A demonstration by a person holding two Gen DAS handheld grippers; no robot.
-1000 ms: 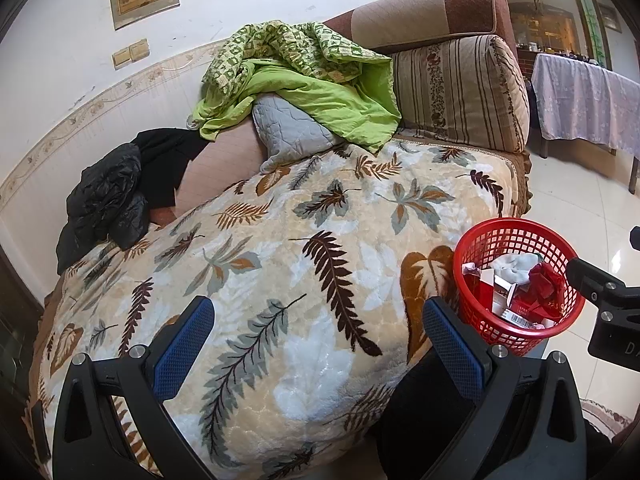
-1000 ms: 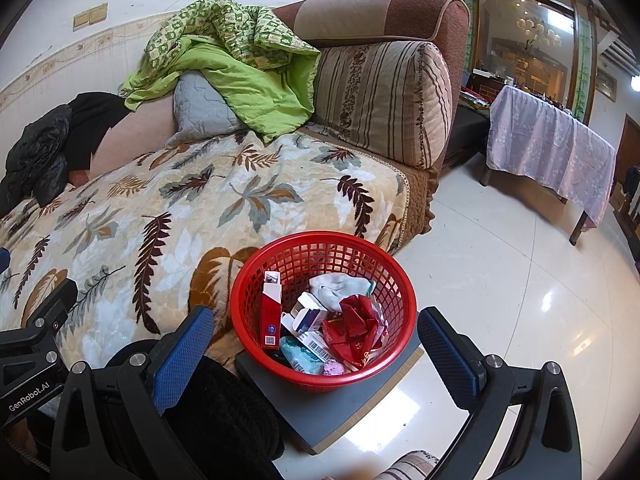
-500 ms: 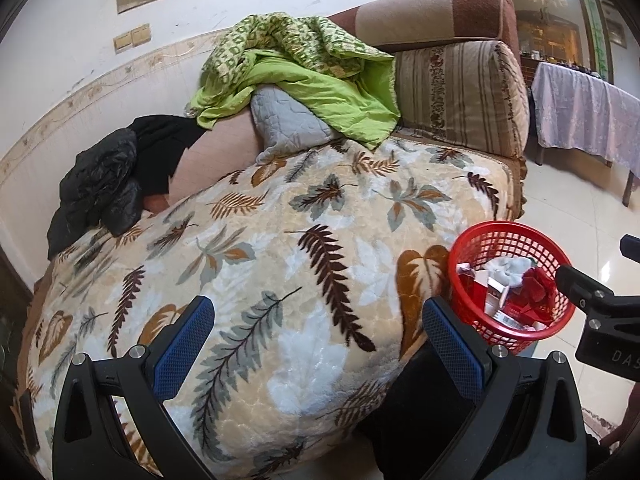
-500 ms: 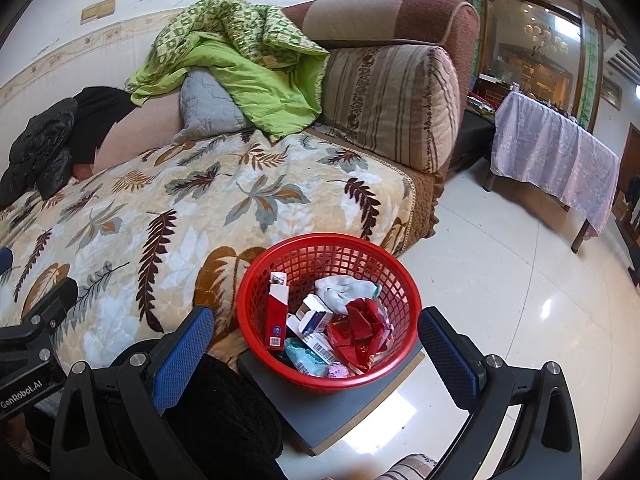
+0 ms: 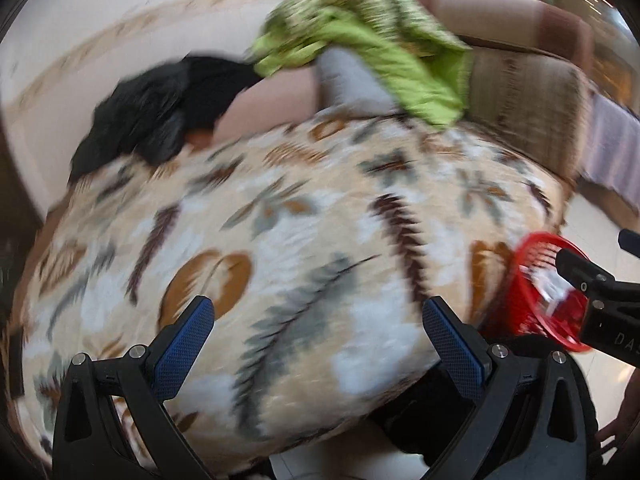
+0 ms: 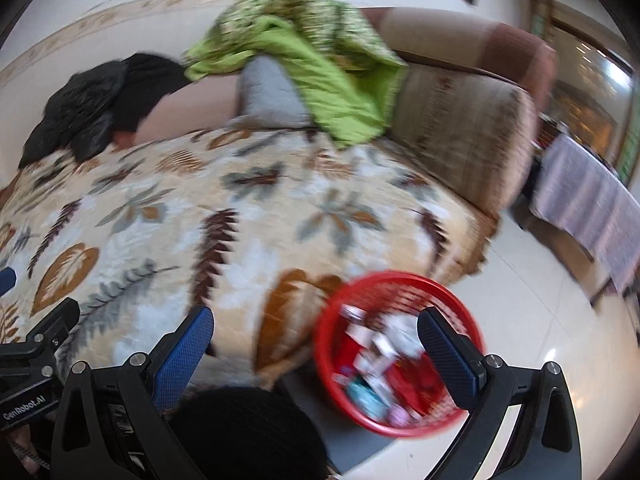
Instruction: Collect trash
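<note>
Both grippers, left point(image 5: 318, 330) and right point(image 6: 316, 338), stand apart, empty; red basket point(image 6: 400, 350) appears light, semi-rigid, best gripped at rim

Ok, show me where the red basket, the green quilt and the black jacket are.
red basket point(image 6: 400, 280): right wrist view, far rim.
green quilt point(image 6: 320, 80): right wrist view, plain green middle fold.
black jacket point(image 5: 152, 120): left wrist view, centre of the heap.
</note>
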